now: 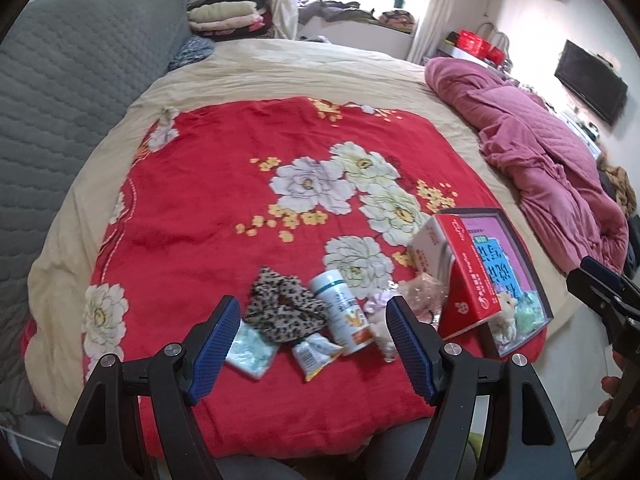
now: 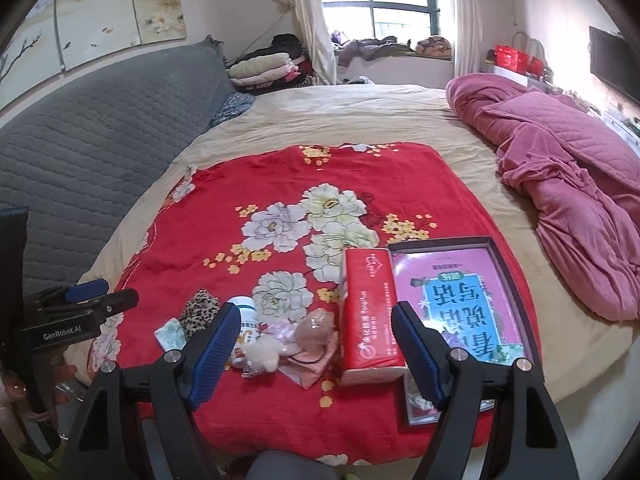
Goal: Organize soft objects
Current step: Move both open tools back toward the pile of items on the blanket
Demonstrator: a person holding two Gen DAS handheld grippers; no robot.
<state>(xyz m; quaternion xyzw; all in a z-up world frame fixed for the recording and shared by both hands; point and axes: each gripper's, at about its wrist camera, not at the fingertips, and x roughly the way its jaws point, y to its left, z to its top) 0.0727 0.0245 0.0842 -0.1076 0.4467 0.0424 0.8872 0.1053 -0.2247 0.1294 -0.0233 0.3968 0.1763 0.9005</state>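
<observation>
Both claws, left claw (image 1: 314, 338) and right claw (image 2: 314, 346), stand apart, empty, above the bed's near edge. Leopard-print cloth (image 1: 282, 310) lies on the red blanket (image 1: 224, 184) beside a white bottle (image 1: 342, 312). Judged light and limp; pinch a raised fold at its middle.

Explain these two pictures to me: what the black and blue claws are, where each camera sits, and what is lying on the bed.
No robot here: a person holds a two-finger gripper in each hand, with a fisheye camera on each looking along its fingers. One picture comes from the left gripper, the other from the right gripper. Both are open and hold nothing.

On the red flowered blanket lie a leopard-print cloth, a white bottle, small snack packets, a small plush toy, a red tissue pack standing on its side, and a shallow dark tray with a pink printed sheet inside. A crumpled pink quilt lies further off.
</observation>
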